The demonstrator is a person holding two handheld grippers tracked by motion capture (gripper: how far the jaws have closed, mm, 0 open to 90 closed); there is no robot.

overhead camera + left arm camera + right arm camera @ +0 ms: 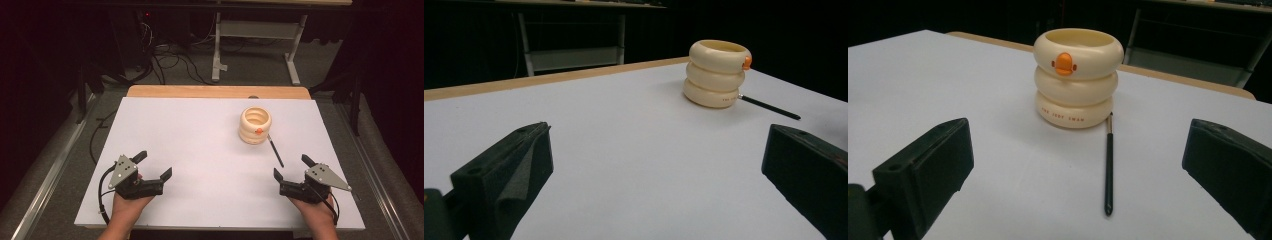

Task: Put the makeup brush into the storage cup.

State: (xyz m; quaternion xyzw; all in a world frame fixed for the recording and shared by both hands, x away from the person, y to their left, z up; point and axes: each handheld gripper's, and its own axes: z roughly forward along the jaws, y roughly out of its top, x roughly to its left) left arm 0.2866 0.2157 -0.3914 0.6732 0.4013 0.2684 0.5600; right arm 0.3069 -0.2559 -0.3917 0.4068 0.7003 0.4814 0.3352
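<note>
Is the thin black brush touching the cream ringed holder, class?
Cannot tell. In the right gripper view the brush tip reaches the holder base, but no gap or contact shows plainly.

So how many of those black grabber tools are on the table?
2. The left gripper is at the near left, the right gripper at the near right, each held in a hand, jaws wide apart.

Your left gripper (152, 165), at the lower left of the high view, is a black block with two short black jaws, a grey three-cornered plate dotted with small dark screw holes on top, and a black cable looping off its outer side. Your right gripper (291, 167), at the lower right, is built the same, its cable curling by the wrist. In both gripper views the jaws are matte black wedges with notched inner faces. Your forearms are bare.
</note>
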